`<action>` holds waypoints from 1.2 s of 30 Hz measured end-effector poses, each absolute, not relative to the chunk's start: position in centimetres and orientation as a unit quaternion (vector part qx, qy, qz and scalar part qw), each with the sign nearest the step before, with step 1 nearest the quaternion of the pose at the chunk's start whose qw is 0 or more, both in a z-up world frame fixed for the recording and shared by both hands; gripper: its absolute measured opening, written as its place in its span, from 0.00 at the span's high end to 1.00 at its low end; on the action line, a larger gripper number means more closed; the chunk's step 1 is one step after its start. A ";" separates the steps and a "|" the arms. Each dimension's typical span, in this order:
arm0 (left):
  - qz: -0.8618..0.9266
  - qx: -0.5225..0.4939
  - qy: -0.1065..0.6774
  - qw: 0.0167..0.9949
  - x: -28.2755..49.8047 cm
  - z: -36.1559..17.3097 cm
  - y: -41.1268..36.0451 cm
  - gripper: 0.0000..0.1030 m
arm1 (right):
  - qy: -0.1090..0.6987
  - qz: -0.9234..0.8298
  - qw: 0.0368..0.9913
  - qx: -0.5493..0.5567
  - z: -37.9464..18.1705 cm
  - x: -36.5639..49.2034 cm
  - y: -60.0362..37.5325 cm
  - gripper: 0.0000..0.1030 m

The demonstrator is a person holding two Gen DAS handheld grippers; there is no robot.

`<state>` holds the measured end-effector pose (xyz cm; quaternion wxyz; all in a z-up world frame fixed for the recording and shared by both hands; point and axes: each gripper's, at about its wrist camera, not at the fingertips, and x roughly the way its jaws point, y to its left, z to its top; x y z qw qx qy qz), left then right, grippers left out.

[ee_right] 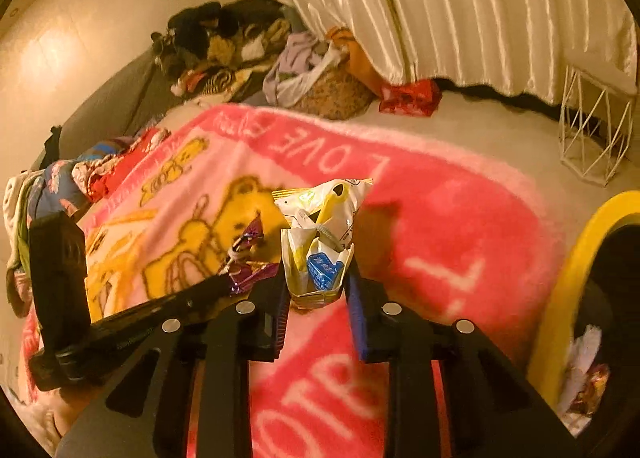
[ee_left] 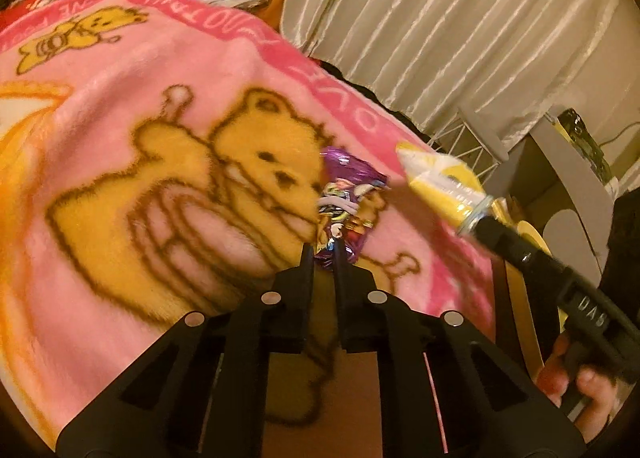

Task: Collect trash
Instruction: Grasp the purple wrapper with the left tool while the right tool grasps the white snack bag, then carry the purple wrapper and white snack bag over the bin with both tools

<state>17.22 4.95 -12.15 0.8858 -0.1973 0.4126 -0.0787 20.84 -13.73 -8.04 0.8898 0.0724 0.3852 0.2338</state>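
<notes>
Two wrappers are being lifted off the blanket point(ee_right: 460, 217): the purple wrapper point(ee_left: 346, 193), frame centre, is being pinched by the left gripper point(ee_left: 323, 254), the yellow wrapper point(ee_right: 320, 242) by the right gripper point(ee_right: 318, 290); next, carrying to the bin point(ee_right: 560, 298), lower right, is judged due

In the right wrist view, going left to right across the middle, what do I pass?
Left tongs pinching a purple wrapper → yellow and white packet in the right tongs → yellow-rimmed bin at the right edge, all over the pink blanket.
</notes>
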 end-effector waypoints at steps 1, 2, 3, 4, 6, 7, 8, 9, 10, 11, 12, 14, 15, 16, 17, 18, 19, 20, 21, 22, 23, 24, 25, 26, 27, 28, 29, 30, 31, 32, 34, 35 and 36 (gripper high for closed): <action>-0.080 -0.195 0.411 0.887 17.1 -12.0 4.8 0.94 | 0.381 0.231 0.892 0.071 -7.8 20.6 -14.0 0.76; -0.084 -0.194 0.408 0.888 17.0 -11.8 4.4 0.94 | 0.376 0.227 0.895 0.072 -7.4 20.3 -14.4 0.76; -0.086 -0.193 0.406 0.889 16.9 -11.6 4.2 0.94 | 0.374 0.225 0.897 0.076 -7.1 20.0 -15.0 0.76; -0.090 -0.193 0.404 0.890 16.8 -11.3 3.9 0.94 | 0.373 0.222 0.897 0.080 -6.9 19.8 -15.4 0.76; -0.095 -0.188 0.400 0.892 16.6 -10.9 3.4 0.94 | 0.370 0.219 0.899 0.084 -6.4 19.4 -16.3 0.76; -0.098 -0.186 0.398 0.893 16.4 -10.7 3.1 0.94 | 0.367 0.217 0.901 0.083 -6.2 19.2 -16.6 0.76; -0.101 -0.186 0.396 0.894 16.4 -10.5 2.9 0.94 | 0.365 0.214 0.902 0.083 -6.0 19.0 -17.0 0.76; -0.102 -0.185 0.393 0.895 16.2 -10.2 2.7 0.94 | 0.363 0.212 0.903 0.084 -5.8 18.9 -17.5 0.76; -0.103 -0.184 0.392 0.895 16.2 -10.0 2.5 0.94 | 0.362 0.210 0.904 0.086 -5.6 18.7 -18.0 0.76; -0.106 -0.182 0.389 0.897 16.0 -9.8 2.2 0.94 | 0.363 0.209 0.904 0.086 -5.6 18.5 -18.3 0.76; -0.106 -0.179 0.387 0.898 15.8 -9.6 2.0 0.94 | 0.364 0.207 0.904 0.086 -5.5 18.3 -18.6 0.76; -0.109 -0.175 0.383 0.900 15.5 -9.1 1.6 0.94 | 0.365 0.199 0.905 0.092 -5.5 18.0 -19.5 0.76; -0.110 -0.173 0.381 0.902 15.3 -8.9 1.4 0.94 | 0.365 0.198 0.905 0.095 -5.4 17.9 -19.8 0.76; -0.110 -0.173 0.379 0.902 15.2 -8.7 1.3 0.94 | 0.364 0.196 0.905 0.097 -5.3 17.7 -20.1 0.76; -0.113 -0.175 0.377 0.902 15.0 -8.4 1.2 0.94 | 0.362 0.193 0.907 0.099 -5.1 17.6 -20.5 0.76; -0.115 -0.175 0.375 0.903 14.9 -8.2 1.0 0.94 | 0.359 0.191 0.908 0.099 -4.9 17.4 -20.8 0.76; -0.119 -0.173 0.372 0.904 14.7 -7.8 0.7 0.94 | 0.357 0.190 0.909 0.099 -4.7 17.3 -21.2 0.76; -0.122 -0.171 0.370 0.905 14.5 -7.6 0.4 0.94 | 0.353 0.186 0.911 0.100 -4.5 17.1 -21.7 0.76; -0.125 -0.170 0.369 0.905 14.4 -7.4 0.1 0.94 | 0.352 0.184 0.912 0.101 -4.4 17.0 -21.9 0.76; -0.129 -0.168 0.367 0.906 14.3 -7.1 -0.2 0.94 | 0.351 0.181 0.913 0.103 -4.3 16.9 -22.3 0.76; -0.134 -0.166 0.365 0.906 14.1 -6.9 -0.5 0.94 | 0.349 0.177 0.914 0.107 -4.2 16.8 -22.8 0.76; -0.139 -0.162 0.363 0.907 14.0 -6.6 -1.0 0.94 | 0.349 0.173 0.914 0.110 -4.1 16.6 -23.3 0.76; -0.143 -0.160 0.362 0.907 13.9 -6.4 -1.4 0.94 | 0.350 0.168 0.915 0.113 -4.1 16.5 -23.9 0.76; -0.148 -0.156 0.361 0.907 13.7 -6.2 -1.9 0.94 | 0.350 0.164 0.915 0.115 -4.1 16.4 -24.3 0.76; -0.153 -0.154 0.361 0.907 13.6 -6.1 -2.3 0.94 | 0.350 0.158 0.916 0.117 -4.1 16.3 -24.9 0.76; -0.157 -0.150 0.360 0.907 13.6 -5.9 -2.8 0.94 | 0.350 0.154 0.916 0.119 -4.1 16.1 -25.3 0.76; -0.162 -0.147 0.360 0.907 13.5 -5.7 -3.3 0.94 | 0.349 0.147 0.917 0.123 -4.1 15.9 -26.1 0.76; -0.166 -0.144 0.359 0.907 13.5 -5.6 -3.7 0.94 | 0.349 0.144 0.917 0.125 -4.1 15.7 -26.5 0.76; -0.170 -0.141 0.359 0.907 13.5 -5.5 -4.2 0.94 | 0.349 0.139 0.918 0.127 -4.0 15.6 -27.0 0.76; -0.174 -0.139 0.359 0.906 13.4 -5.4 -4.6 0.94 | 0.349 0.131 0.919 0.128 -4.1 15.5 -27.6 0.76; -0.182 -0.134 0.359 0.906 13.4 -5.3 -5.5 0.94 | 0.351 0.121 0.919 0.133 -4.2 15.1 -28.7 0.76; -0.186 -0.129 0.359 0.905 13.3 -5.2 -6.1 0.94 | 0.351 0.112 0.920 0.136 -4.2 14.8 -29.5 0.76; -0.189 -0.126 0.359 0.905 13.3 -5.1 -6.5 0.94 | 0.351 0.108 0.920 0.138 -4.2 14.7 -29.8 0.76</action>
